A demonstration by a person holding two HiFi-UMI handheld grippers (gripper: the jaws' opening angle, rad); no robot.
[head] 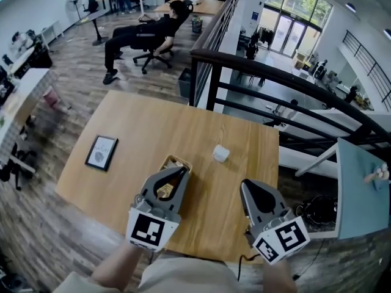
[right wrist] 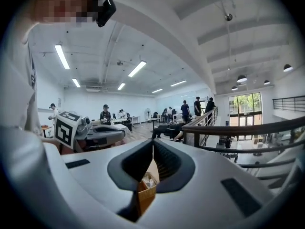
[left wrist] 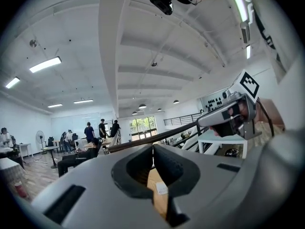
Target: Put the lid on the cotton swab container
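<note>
A small white box (head: pixel 220 153), apparently the cotton swab container, sits on the wooden table (head: pixel 153 127) right of centre; I cannot make out a separate lid. A wicker basket (head: pixel 173 163) holding small items stands near the front, partly hidden by my left gripper (head: pixel 181 171), which hovers over it with its jaws closed and empty. My right gripper (head: pixel 244 184) hangs over the front right of the table, also shut and empty. In the left gripper view the white box (left wrist: pixel 162 189) shows below the closed tips. The basket (right wrist: pixel 147 185) shows in the right gripper view.
A dark framed picture (head: pixel 101 152) lies flat at the table's left. A black railing (head: pixel 275 78) runs behind the table and a drop lies past the table's right edge. A person reclines in an office chair (head: pixel 146 35) far behind.
</note>
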